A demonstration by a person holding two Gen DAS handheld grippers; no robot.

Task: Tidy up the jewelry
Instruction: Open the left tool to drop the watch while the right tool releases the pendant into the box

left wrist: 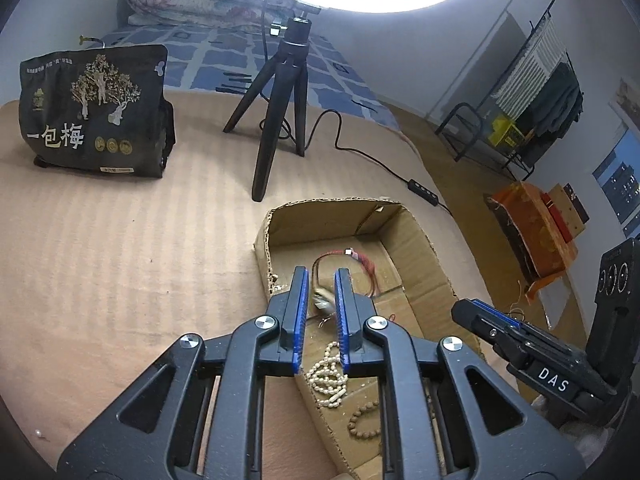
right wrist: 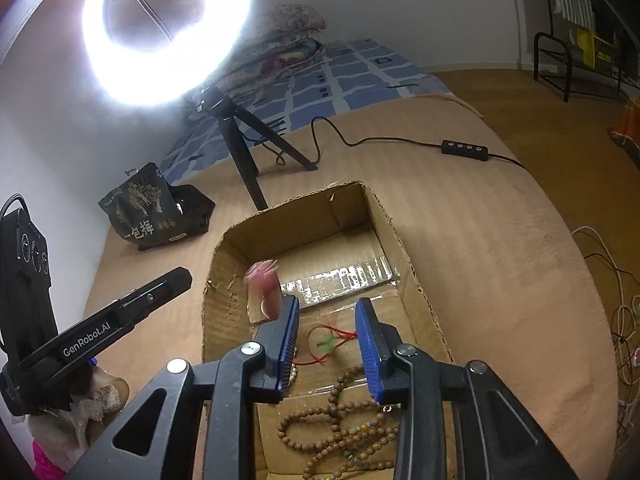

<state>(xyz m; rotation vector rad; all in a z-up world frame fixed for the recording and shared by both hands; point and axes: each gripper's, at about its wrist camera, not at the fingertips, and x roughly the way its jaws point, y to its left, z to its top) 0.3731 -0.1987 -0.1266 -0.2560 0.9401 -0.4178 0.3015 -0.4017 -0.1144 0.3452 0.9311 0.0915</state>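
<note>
Spreading wide across both views as a tan striped surface (left wrist: 120,260), and carrying an open cardboard box (left wrist: 420,248) toward its near right edge. Standing just beyond the box's far wall as a black ring-light tripod (left wrist: 280,92), with a black snack bag (left wrist: 96,112) sitting upright near the far left edge. Hovering over the box's near left wall as the left gripper (left wrist: 321,276), fingers parted only narrowly, a small blurred piece (left wrist: 322,302) showing through the gap. Hanging above the box's near end as the right gripper (right wrist: 327,304), fingers spread wide and clamping nothing. Lying on the box floor: long brown wooden beads (right wrist: 336,420) coiling at the near end, a cream bead necklace (left wrist: 328,376) beside the near left wall, a red cord (right wrist: 328,340) toward the middle.
</note>
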